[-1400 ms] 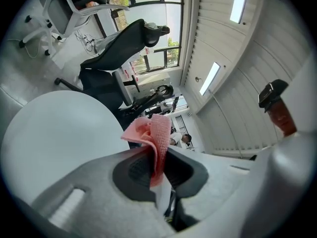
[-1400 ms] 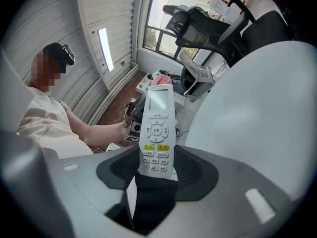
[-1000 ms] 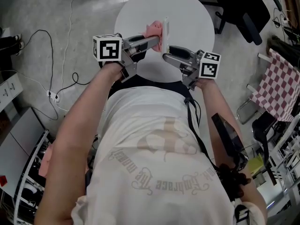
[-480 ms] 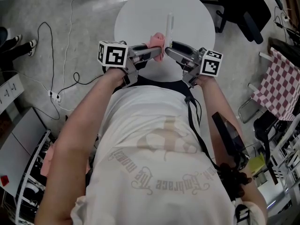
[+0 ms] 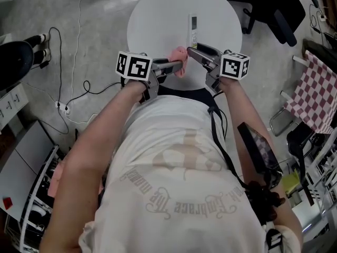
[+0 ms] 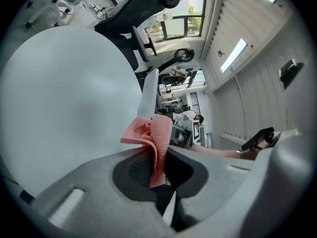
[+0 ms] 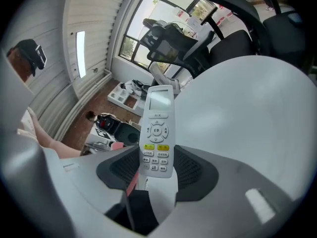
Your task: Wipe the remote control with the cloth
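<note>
A white remote control [image 5: 193,29] lies face up over the round white table [image 5: 158,15], its near end between the jaws of my right gripper [image 5: 192,50], which is shut on it. In the right gripper view the remote [image 7: 157,135] spans both pads, buttons up. My left gripper [image 5: 178,66] is shut on a bunched pink cloth [image 5: 180,67], just left of and nearer than the remote, apart from it. In the left gripper view the cloth [image 6: 151,143] sticks up from the jaws and the remote [image 6: 148,95] shows edge-on beyond it.
A black office chair [image 5: 274,9] stands past the table at the right, and a red-checked chair [image 5: 310,96] further right. Cables [image 5: 68,88] run over the floor at the left, near a person's dark shoe [image 5: 16,62]. A wire rack [image 5: 31,215] is at the lower left.
The remote has turned from edge-on to face up and sunk toward the table. The left gripper has drawn the cloth away from the remote, toward me and to the right.
</note>
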